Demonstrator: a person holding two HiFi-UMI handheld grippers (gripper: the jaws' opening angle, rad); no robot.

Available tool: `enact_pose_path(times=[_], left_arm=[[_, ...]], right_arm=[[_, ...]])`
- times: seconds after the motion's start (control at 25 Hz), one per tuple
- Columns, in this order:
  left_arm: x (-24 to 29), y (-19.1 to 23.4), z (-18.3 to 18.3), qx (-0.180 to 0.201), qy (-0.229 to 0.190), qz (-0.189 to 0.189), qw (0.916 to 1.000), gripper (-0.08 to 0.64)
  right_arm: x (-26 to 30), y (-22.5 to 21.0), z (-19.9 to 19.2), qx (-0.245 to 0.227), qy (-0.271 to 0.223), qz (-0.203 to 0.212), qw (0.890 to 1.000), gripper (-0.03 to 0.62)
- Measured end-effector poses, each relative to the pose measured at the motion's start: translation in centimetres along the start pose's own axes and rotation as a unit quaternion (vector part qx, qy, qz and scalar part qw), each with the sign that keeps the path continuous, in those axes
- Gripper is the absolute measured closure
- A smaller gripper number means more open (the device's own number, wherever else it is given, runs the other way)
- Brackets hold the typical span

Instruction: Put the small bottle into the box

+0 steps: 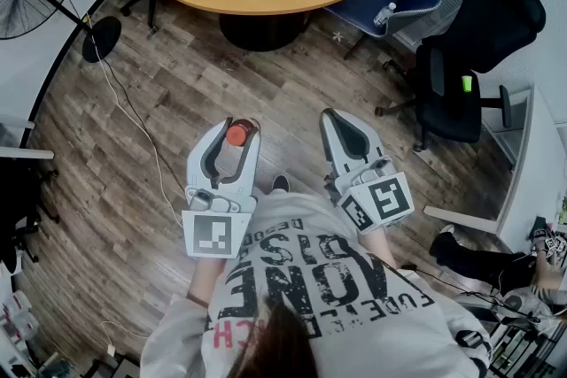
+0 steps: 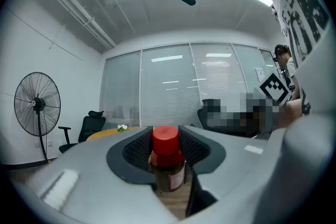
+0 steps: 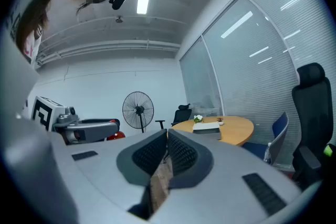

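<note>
The person wears a pale grey long-sleeved top (image 1: 354,314) printed with big black lettering, and dark hair (image 1: 282,343) shows at six o'clock. The left tool (image 1: 235,130) and the right tool (image 1: 337,121) are alike: smooth, whitish, rounded shells with dark grey ribbed pads (image 2: 136,150) lining the jaws. At the six o'clock end of each sits a white cube (image 1: 213,235) bearing black square markers.
</note>
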State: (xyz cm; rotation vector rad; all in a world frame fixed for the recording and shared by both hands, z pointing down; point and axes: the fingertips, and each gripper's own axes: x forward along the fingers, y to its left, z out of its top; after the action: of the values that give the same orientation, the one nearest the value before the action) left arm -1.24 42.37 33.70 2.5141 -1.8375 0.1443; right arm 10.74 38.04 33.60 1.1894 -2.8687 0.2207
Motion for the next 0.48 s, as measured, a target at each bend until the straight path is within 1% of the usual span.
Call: enact_pose_path(times=[0.2, 0.48], left_arm=[[-0.4, -1.3, 0.0, 0.001, -0.003, 0.004, 1.0, 0.4], [-0.5, -1.8, 0.4, 0.007, -0.01, 0.012, 0.9999, 0.4]], right_arm=[[-1.4, -0.2, -0.2, 0.001, -0.002, 0.004, 1.0, 0.575], [-2.3, -0.8, 0.0, 0.006, -0.003, 0.003, 1.0, 0.574]])
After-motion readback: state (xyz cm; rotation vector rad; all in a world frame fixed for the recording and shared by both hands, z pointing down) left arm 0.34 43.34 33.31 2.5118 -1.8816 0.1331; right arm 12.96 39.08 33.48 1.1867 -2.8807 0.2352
